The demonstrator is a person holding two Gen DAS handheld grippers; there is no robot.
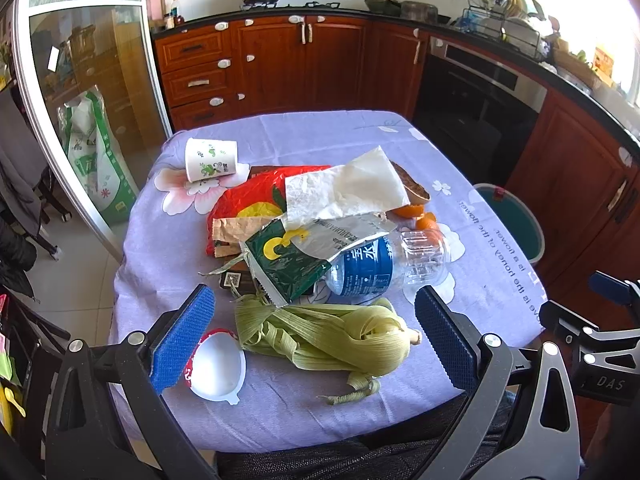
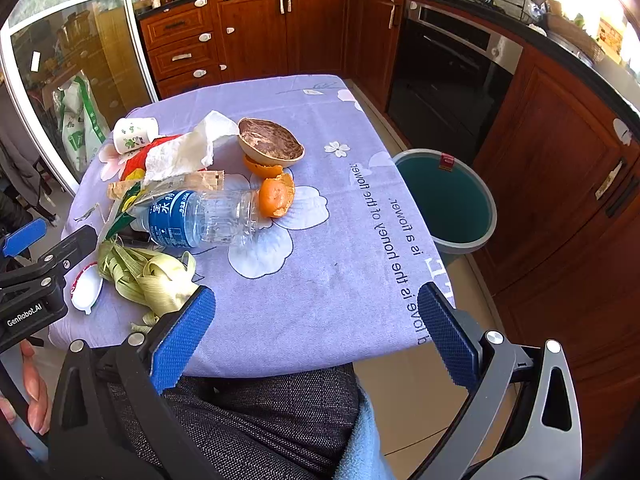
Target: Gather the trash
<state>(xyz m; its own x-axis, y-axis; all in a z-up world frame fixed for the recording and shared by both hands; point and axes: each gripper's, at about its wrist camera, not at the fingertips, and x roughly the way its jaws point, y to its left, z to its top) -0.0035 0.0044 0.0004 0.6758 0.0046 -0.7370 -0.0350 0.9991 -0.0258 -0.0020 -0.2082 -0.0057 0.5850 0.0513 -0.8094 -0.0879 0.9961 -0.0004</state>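
So, nothing collected yet, both tools hover over the near edge of the table (image 2: 320, 300) with its purple flowered cloth. My left gripper (image 1: 316, 336) is spread as wide as it goes, empty, pads touching nothing; nearest to it lie the corn husks (image 1: 320, 336), framed between the pads, and a white lid (image 1: 216, 364) just beside the left pad. My right gripper (image 2: 316, 332) is also spread full and holds nothing, over bare cloth at the table edge. Best first pick, I judge: the husks, grabbed at the thick bundled end so the loose strips don't slide out, pinch low against the cloth. Next back is the plastic bottle (image 2: 200, 220) lying on its side, partly under a green torn packet (image 1: 288, 256); grip it across the body, it may roll or crush. Beside its base, orange peel (image 2: 276, 196), then a brown shell half (image 2: 272, 144). Further left, a crumpled tissue (image 1: 348, 188) sits on a red bag (image 1: 248, 200), and a paper cup (image 1: 210, 160) lies tipped at the far left. The bin (image 2: 448, 200) stands on the floor just off the table's right side, open, so right-hand drops are the short route.
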